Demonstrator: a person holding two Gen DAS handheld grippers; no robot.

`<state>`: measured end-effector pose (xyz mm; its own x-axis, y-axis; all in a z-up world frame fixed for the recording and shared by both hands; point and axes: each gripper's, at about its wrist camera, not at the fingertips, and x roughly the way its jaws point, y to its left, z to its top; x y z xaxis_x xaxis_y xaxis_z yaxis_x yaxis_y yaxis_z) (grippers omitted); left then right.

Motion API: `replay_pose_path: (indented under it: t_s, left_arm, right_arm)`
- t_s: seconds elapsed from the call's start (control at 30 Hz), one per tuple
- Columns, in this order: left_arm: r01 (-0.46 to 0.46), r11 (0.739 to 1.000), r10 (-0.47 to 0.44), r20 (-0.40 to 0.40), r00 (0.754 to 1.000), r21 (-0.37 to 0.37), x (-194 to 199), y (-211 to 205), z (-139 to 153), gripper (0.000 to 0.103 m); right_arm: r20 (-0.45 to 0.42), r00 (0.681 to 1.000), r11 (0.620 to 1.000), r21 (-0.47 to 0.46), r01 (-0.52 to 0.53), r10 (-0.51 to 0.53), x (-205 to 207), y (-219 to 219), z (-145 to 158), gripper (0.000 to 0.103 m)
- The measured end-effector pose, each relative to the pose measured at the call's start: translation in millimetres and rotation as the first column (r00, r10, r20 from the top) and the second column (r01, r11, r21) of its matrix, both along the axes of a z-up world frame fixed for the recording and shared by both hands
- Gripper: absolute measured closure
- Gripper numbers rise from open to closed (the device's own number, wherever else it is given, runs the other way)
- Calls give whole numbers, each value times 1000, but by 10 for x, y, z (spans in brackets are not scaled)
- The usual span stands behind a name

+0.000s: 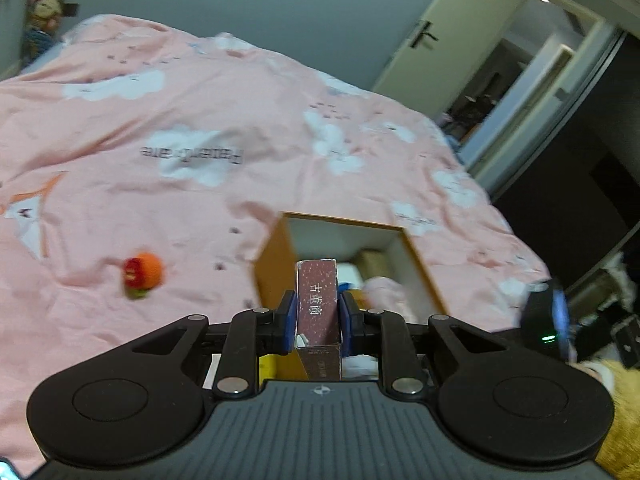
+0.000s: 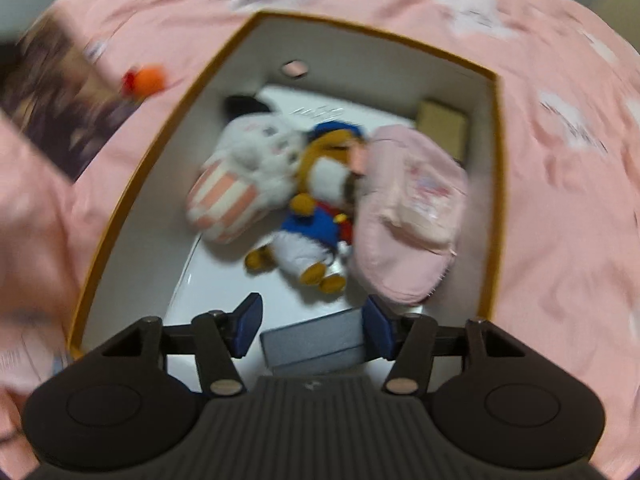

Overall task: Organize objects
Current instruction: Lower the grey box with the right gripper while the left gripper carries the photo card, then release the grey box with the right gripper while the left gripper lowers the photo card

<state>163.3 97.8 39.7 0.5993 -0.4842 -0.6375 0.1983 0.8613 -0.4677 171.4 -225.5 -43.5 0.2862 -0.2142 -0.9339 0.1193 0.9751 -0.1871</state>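
Inside the box [image 2: 132, 184], plush toys [image 2: 304, 200] (blurred), right gripper [image 2: 312, 326] spread, left gripper [image 1: 317, 320] pinching maroon carton [image 1: 318, 308].

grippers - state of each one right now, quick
left gripper: shut on the maroon box.
right gripper: open, holding nothing, over the grey box.
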Motion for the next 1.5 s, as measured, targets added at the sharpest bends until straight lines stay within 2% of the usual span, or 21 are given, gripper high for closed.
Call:
replay_pose_path:
  t_s: [0.03, 0.1, 0.17, 0.37, 0.5, 0.6, 0.7, 0.77, 0.93, 1.0, 1.1, 1.17, 1.3, 1.4, 1.5]
  left_arm:
    - [16, 1000, -16, 3, 1000, -8, 3, -62, 14, 78]
    - [44, 999, -44, 9, 999, -6, 5, -184, 26, 78]
    - [69, 998, -69, 4, 998, -4, 16, -292, 4, 78]
    - [103, 995, -103, -49, 993, -13, 64, -501, -165, 78]
    - [114, 993, -115, -85, 990, -16, 98, -571, -273, 78]
    - [127, 992, -126, -102, 987, 6, 117, -637, -332, 78]
    - [139, 990, -136, -124, 983, 19, 126, -699, -383, 78]
    - [148, 989, -143, -136, 980, 27, 132, -749, -422, 78]
    - [173, 984, -165, -160, 973, 37, 138, -860, -497, 78]
    - [183, 982, -174, -170, 970, 38, 149, -901, -529, 78]
    - [190, 981, -180, -184, 966, 38, 174, -948, -575, 78]
    - [196, 980, -185, -190, 964, 40, 182, -975, -600, 78]
    - [207, 978, -195, -205, 959, 38, 184, -1029, -643, 78]
    - [208, 978, -197, -212, 957, 27, 176, -1035, -664, 78]
    - [196, 980, -185, -210, 960, 33, 172, -1001, -653, 78]
  right_arm:
    - [-29, 999, 999, -8, -37, 37, 23, 19, -17, 26]
    - [-79, 994, 997, -19, -80, 78, 61, 30, -55, 21]
    - [-137, 986, 994, -42, -103, 96, 105, 19, -102, 21]
    - [-265, 960, 995, -22, -97, 88, 220, -40, -270, 26]
    - [-264, 956, 990, -6, -138, 131, 191, -20, -248, 26]
    - [-219, 943, 968, 53, -246, 251, 134, 68, -152, 26]
    - [-198, 916, 938, 80, -339, 348, 96, 96, -119, 26]
    - [-246, 889, 922, 66, -382, 386, 76, 68, -201, 26]
    - [-355, 856, 925, 104, -365, 377, 66, -108, -272, 26]
    - [-412, 834, 927, 88, -365, 368, 51, -146, -301, 26]
    - [-440, 830, 934, 64, -351, 342, 42, -182, -306, 26]
    - [-464, 812, 926, 54, -374, 355, 34, -169, -311, 26]
    - [-496, 790, 920, 49, -389, 361, 24, -154, -321, 26]
    - [-500, 773, 901, 33, -433, 390, 8, -88, -296, 26]
    - [-442, 768, 875, 89, -477, 464, -9, 20, -200, 26]
